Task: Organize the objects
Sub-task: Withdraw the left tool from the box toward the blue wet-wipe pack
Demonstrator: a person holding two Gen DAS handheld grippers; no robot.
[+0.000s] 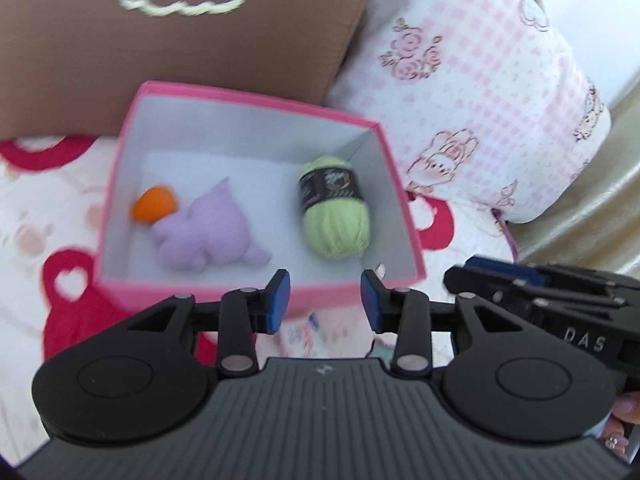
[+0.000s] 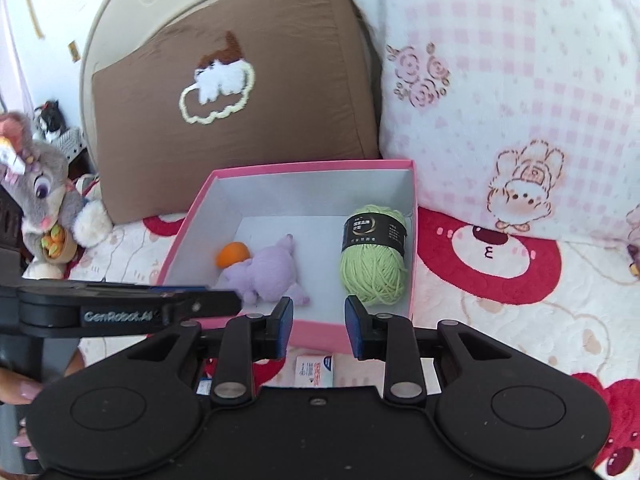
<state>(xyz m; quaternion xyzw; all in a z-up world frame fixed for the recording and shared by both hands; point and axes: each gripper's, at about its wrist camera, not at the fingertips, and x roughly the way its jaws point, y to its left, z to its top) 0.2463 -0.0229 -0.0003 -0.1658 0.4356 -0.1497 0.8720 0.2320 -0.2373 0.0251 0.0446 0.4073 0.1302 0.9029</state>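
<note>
While looking down along the left gripper [image 1: 325, 280], seeing blue pads [image 1: 280, 294] standing a narrow gap apart and gripping nothing, with only the near wall of the pink box [image 1: 248, 94] showing between them. Finding the same with the right gripper [image 2: 319, 306]: fingers parted narrowly, holding nothing, hanging just short of that near wall. Spotting the right gripper's tip again in the left view at 3 o'clock, just beside the box's near right corner but apart from it.

Locating the task's things inside the open box: green yarn ball [image 1: 336, 224] lying at 2 o'clock on the box floor, close to the right wall and far corner; purple plush toy [image 1: 208, 228] sprawling at 9 o'clock; small orange ball [image 1: 154, 204] touching the plush at its 10 o'clock side, near the left wall. Noting bare floor between plush and yarn, straight ahead at 12 o'clock, and along the far wall.

Checking the edges: brown cushion [image 1: 180, 52] pressing against the box's far rim at 11 o'clock, pink checked pillow [image 1: 480, 100] crowding the far right corner at 1 o'clock. Seeing open patterned bedspread [image 2: 520, 320] at 3 o'clock of the box, a small printed packet [image 2: 314, 372] lying at 6 o'clock under the right gripper's fingers, and a grey bunny toy [image 2: 40, 200] well apart at 9 o'clock.
</note>
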